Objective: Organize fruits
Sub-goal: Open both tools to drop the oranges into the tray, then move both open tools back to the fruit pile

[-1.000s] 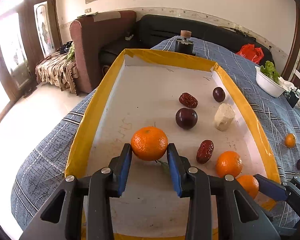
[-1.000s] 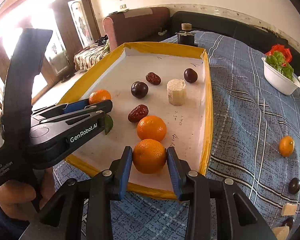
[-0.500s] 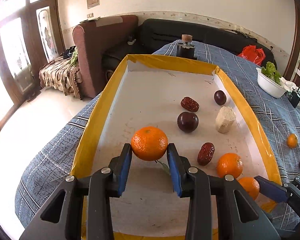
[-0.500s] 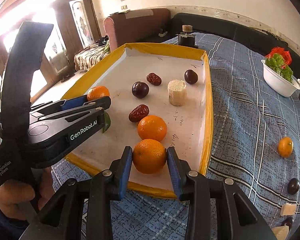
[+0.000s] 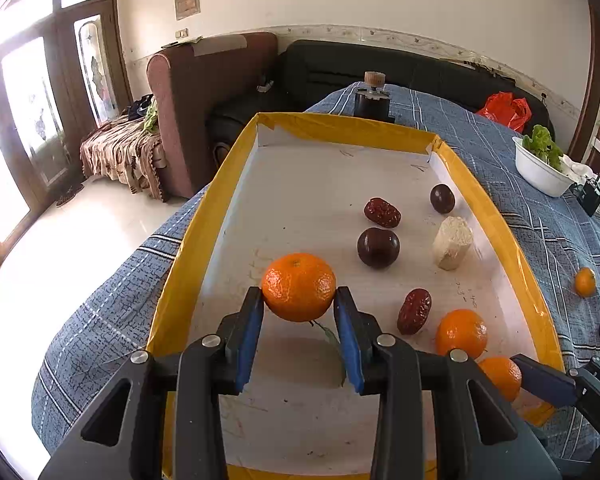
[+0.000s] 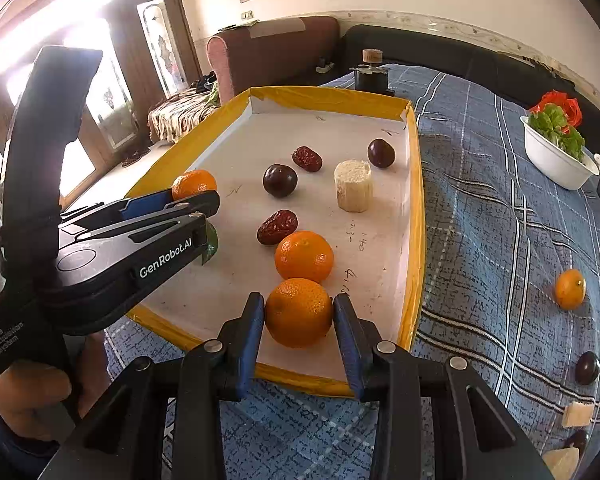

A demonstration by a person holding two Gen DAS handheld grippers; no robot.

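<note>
A white tray with a yellow rim [image 5: 204,236] [image 6: 416,208] lies on a blue plaid cloth. My left gripper [image 5: 299,304] is shut on an orange [image 5: 299,286] with a green leaf, above the tray's near left part. My right gripper [image 6: 299,316] is shut on another orange [image 6: 299,312] over the tray's near right edge. In the tray lie a third orange [image 6: 304,256], two red dates [image 6: 278,227] [image 6: 307,158], two dark plums [image 6: 280,180] [image 6: 381,153] and a pale cylinder piece [image 6: 353,185].
On the cloth right of the tray lie a small orange [image 6: 570,289], a dark plum [image 6: 587,367] and pale chunks [image 6: 577,415]. A white bowl of greens [image 6: 556,156] stands at the far right. A dark jar with a wooden knob [image 6: 372,74] stands behind the tray.
Both grippers have drawn back and risen slightly, each still holding its orange. The fruit in the tray has not moved.
</note>
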